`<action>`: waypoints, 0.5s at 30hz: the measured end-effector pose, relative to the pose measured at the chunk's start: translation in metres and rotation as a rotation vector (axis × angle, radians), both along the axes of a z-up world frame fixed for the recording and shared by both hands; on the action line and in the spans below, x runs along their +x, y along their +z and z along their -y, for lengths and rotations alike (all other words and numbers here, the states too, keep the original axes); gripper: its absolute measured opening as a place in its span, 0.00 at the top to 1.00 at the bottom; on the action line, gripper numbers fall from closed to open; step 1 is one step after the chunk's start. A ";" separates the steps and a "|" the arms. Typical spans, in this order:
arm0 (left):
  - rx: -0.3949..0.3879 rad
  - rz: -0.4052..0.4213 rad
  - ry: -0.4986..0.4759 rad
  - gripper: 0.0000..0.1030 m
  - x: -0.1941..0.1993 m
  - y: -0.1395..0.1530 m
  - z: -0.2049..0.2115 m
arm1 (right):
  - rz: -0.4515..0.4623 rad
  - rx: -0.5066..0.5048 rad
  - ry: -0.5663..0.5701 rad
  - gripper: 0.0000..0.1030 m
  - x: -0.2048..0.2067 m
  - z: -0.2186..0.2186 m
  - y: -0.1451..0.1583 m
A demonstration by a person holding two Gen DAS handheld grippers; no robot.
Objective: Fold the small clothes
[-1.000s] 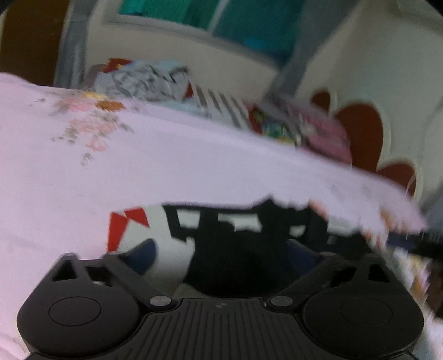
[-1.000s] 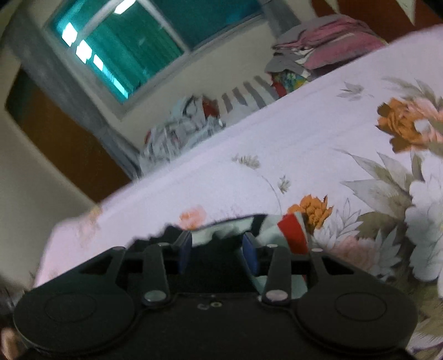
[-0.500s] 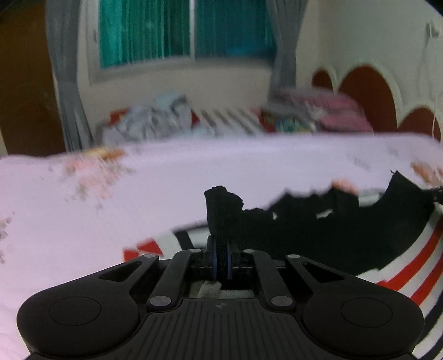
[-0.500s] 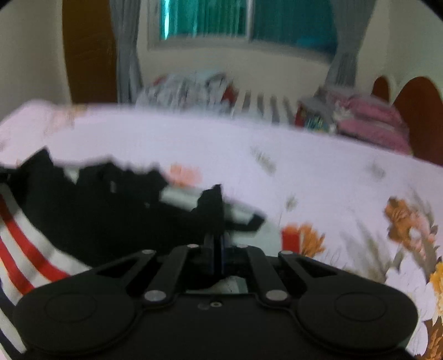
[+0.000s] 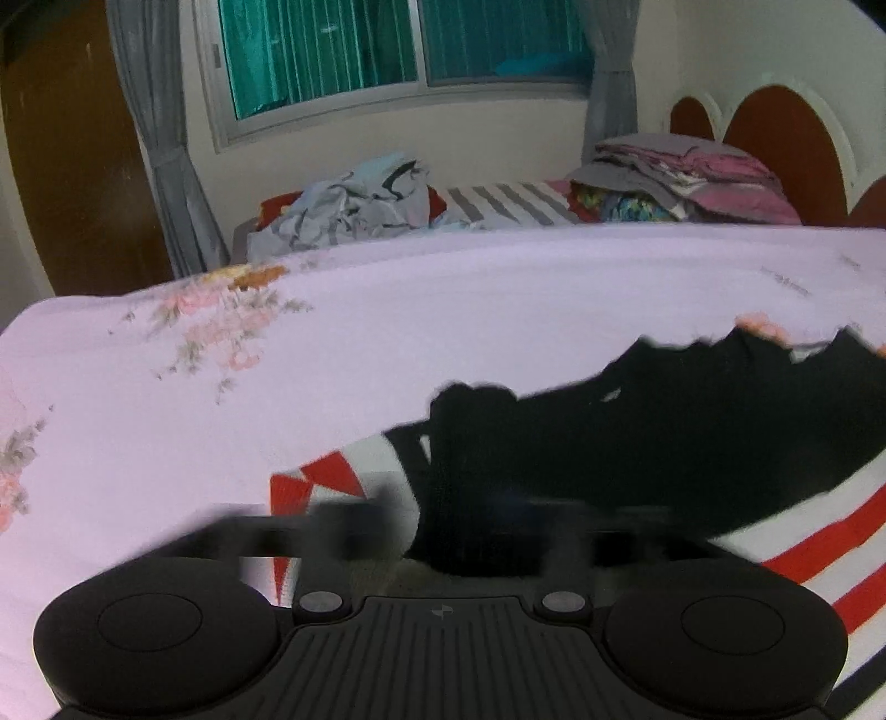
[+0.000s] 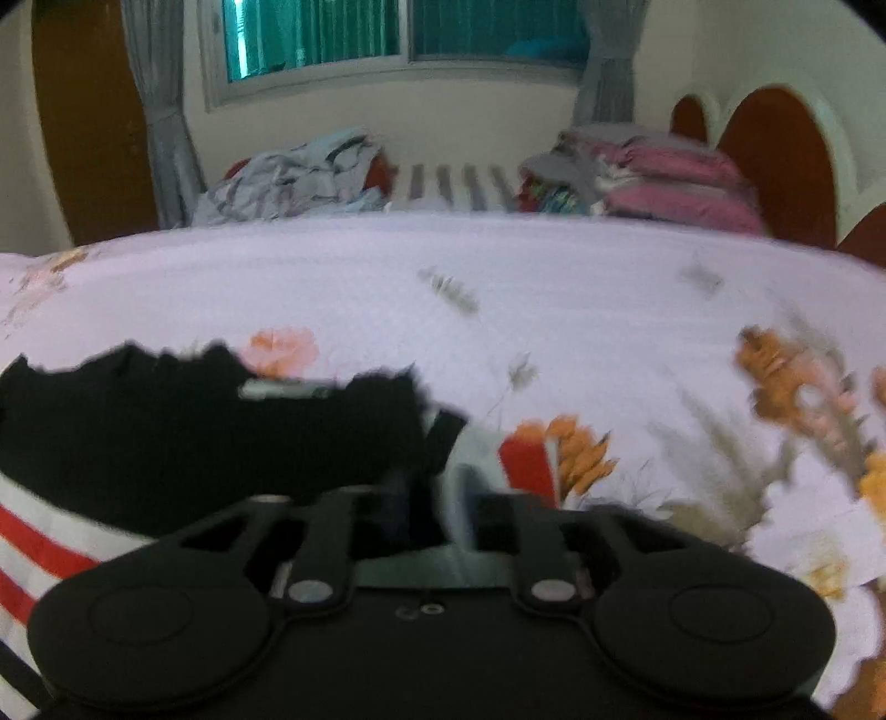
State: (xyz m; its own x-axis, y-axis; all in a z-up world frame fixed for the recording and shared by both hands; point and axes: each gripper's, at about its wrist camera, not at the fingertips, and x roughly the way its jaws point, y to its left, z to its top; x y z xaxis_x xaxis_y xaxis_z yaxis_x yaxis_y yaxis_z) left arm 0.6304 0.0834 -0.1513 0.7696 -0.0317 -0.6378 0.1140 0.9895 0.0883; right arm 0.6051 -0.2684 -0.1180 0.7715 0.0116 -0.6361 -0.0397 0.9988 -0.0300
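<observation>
Out ahead of the fingers spreads a pale lilac bedsheet (image 5: 421, 310) printed with flowers: faint pink sprigs (image 5: 221, 327) off to the left of the left fingers, bolder orange blooms (image 6: 576, 448) just right of the right fingers. Past its far edge, straight ahead, a crumpled heap of grey and pale blue laundry (image 5: 354, 205) lies beside a grey-and-white striped cloth (image 5: 509, 202). Further right sits a stack of pink and grey bedding (image 5: 692, 177) against a scalloped reddish-brown headboard (image 5: 781, 144). High above all that, a teal-curtained window (image 5: 398, 50) is framed by grey drapes (image 5: 160, 138), with a brown wooden door (image 5: 72, 166) at far left.
</observation>
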 end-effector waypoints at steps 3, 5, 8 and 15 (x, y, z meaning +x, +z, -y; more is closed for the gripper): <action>-0.038 0.096 -0.068 0.03 -0.017 0.021 0.020 | 0.015 0.036 0.076 0.50 -0.006 -0.027 0.007; -0.042 0.091 -0.130 0.04 -0.018 0.024 0.043 | -0.017 0.044 0.145 0.59 -0.001 -0.053 0.002; -0.033 0.040 -0.208 0.05 -0.012 0.015 0.073 | -0.075 0.033 0.212 0.65 0.008 -0.085 -0.011; 0.011 -0.049 -0.112 0.05 -0.022 -0.018 0.024 | -0.103 -0.157 0.088 0.54 -0.004 -0.048 -0.024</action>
State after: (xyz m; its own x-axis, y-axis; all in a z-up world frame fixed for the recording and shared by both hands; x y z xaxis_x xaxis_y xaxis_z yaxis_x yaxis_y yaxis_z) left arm 0.6088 0.0598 -0.1692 0.7297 -0.1083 -0.6752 0.2281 0.9694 0.0911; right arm 0.6012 -0.2203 -0.1422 0.7025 -0.0294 -0.7111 -0.1378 0.9746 -0.1764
